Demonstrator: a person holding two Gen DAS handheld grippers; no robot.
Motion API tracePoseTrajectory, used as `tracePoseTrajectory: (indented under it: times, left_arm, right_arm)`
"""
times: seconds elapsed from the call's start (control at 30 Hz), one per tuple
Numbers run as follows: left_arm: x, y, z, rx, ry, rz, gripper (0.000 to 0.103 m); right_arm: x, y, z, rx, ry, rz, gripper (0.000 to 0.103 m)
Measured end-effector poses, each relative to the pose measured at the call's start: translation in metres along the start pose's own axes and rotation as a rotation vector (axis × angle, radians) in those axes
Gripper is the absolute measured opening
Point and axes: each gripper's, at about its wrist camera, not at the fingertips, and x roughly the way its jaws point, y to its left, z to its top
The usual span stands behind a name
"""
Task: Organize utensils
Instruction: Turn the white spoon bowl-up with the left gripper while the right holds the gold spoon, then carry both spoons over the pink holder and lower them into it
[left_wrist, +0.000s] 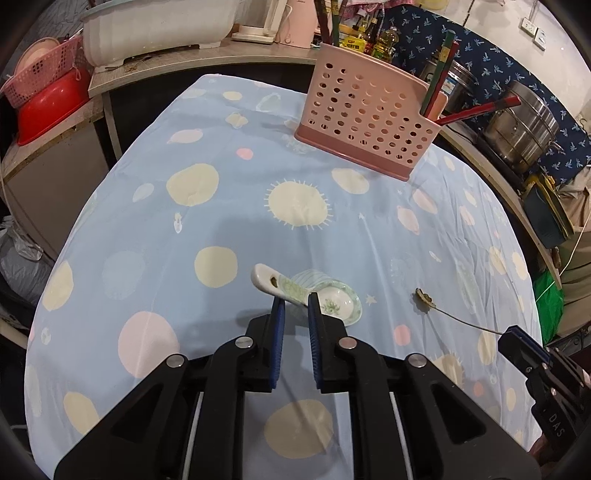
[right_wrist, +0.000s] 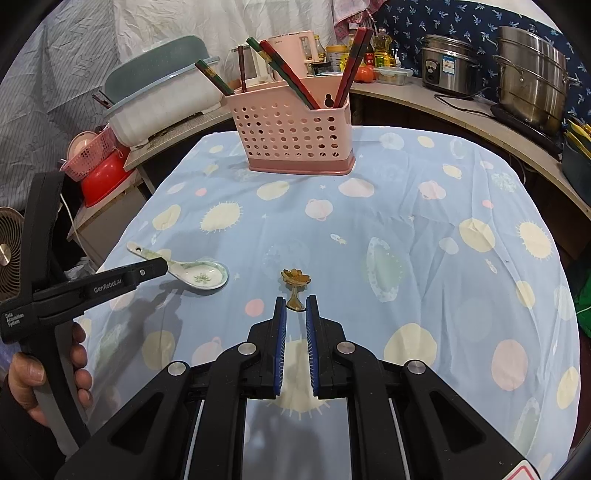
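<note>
A white ceramic spoon (left_wrist: 338, 302) with a green pattern lies on the blue dotted tablecloth (left_wrist: 207, 206). My left gripper (left_wrist: 295, 301) is shut on its handle, just behind the bowl. In the right wrist view the left gripper (right_wrist: 159, 266) clamps the ceramic spoon (right_wrist: 205, 275) from the left. A thin brass spoon (right_wrist: 294, 277) with a flower-shaped end lies ahead of my right gripper (right_wrist: 296, 302), which is shut on its near end. The left wrist view shows the brass spoon (left_wrist: 424, 297) running into the right gripper (left_wrist: 511, 334). A pink perforated caddy (right_wrist: 295, 129) with red and green chopsticks (right_wrist: 288, 79) stands at the far side.
A counter (right_wrist: 461, 107) curves round the table's far edge with steel pots (right_wrist: 528, 74), a rice cooker (right_wrist: 448, 66), bottles and a pink kettle (right_wrist: 291, 55). A white tub (right_wrist: 159, 99), a red basin (right_wrist: 107, 181) and a small fan (right_wrist: 9, 251) are at left. A hand (right_wrist: 26, 376) holds the left gripper's grip.
</note>
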Motion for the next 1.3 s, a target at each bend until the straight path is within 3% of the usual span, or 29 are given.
tracePoseTrajectory:
  times: [0.33,0.77,0.8,1.3]
  left_arm:
    - [-0.010,-0.017,0.015,0.054,-0.037,-0.012,0.004]
    - [-0.040,-0.038,0.038,0.109,-0.106,-0.012,0.004]
    - [-0.042,-0.040,0.040,0.110,-0.108,-0.014,0.004]
    - [-0.074,-0.056,0.078,0.140,-0.175,-0.011,0.004]
  right_arm:
    - [-0.002,0.001,0.004,-0.002,-0.006,0.004,0.010]
    - [-0.024,0.002,0.032,-0.016,-0.072,0.009,0.009]
    - [-0.026,0.002,0.035,-0.019,-0.081,0.011,0.001]
    - [-0.053,-0.006,0.084,-0.033,-0.178,0.012,0.001]
